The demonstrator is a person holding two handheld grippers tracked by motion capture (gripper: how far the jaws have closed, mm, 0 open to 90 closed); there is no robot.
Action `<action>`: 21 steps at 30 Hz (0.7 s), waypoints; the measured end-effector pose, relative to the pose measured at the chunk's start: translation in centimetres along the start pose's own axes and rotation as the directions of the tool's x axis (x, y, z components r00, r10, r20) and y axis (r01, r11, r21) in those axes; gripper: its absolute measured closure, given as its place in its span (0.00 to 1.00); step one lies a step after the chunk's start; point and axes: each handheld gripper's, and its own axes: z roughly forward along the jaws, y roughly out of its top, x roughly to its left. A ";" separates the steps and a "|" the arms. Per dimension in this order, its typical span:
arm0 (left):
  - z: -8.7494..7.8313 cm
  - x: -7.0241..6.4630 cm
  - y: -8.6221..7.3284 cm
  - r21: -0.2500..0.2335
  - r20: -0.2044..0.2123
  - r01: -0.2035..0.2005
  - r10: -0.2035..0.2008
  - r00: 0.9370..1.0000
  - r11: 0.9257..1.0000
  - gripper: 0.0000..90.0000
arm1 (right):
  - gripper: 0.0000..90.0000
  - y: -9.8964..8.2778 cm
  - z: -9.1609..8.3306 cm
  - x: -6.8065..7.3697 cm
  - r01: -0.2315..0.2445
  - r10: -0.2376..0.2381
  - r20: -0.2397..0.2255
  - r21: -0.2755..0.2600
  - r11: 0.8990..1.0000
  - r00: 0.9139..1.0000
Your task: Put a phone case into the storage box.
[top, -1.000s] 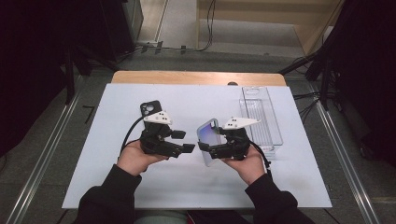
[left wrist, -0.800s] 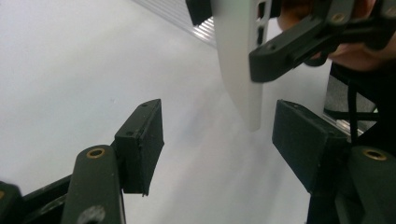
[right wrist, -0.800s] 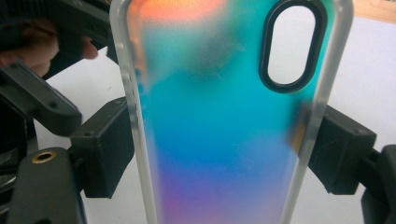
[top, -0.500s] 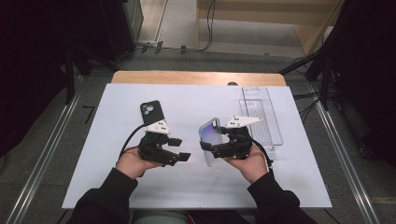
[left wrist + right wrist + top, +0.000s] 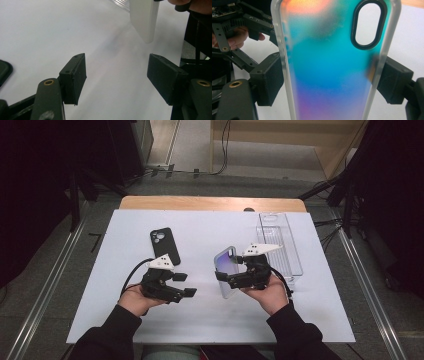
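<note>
Both forearms in dark sleeves come in from below. The left hand's black two-jaw tool sits low, jaws apart with nothing between them. The right hand's black two-jaw tool is raised, jaws clamped on what it holds.

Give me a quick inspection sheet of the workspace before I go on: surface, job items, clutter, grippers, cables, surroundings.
Surface: white sheet over a wooden table; bare around the hands.
Job's things: translucent iridescent phone case held upright across its edges, camera cutout at the top; black smartphone lying camera-side up, far left of centre.
Clutter: clear plastic tray at the right edge, contents not discernible.
Grippers: right gripper shut on the case; left gripper open with nothing between the jaws, pointing toward the case.
Cables: black cable looping from the left gripper; another by the right wrist.
Surroundings: metal rails, dark stands, floor cables beyond the table.
</note>
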 end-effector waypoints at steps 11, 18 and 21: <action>-0.8 -0.2 -2.0 0.004 -0.036 0.038 -0.038 0.999 0.999 0.35 | 0.18 0.5 -1.0 -0.7 -0.025 0.025 0.013 -0.002 1.000 1.000; -1.3 0.1 -2.9 -0.007 -0.060 0.084 -0.084 0.995 0.996 0.35 | 0.18 1.0 -1.8 -1.3 -0.044 0.044 0.025 -0.017 0.999 0.999; -1.5 0.2 -3.2 -0.010 -0.078 0.087 -0.087 0.993 0.996 0.35 | 0.18 1.4 -2.4 -1.6 -0.042 0.043 0.043 -0.030 0.999 0.998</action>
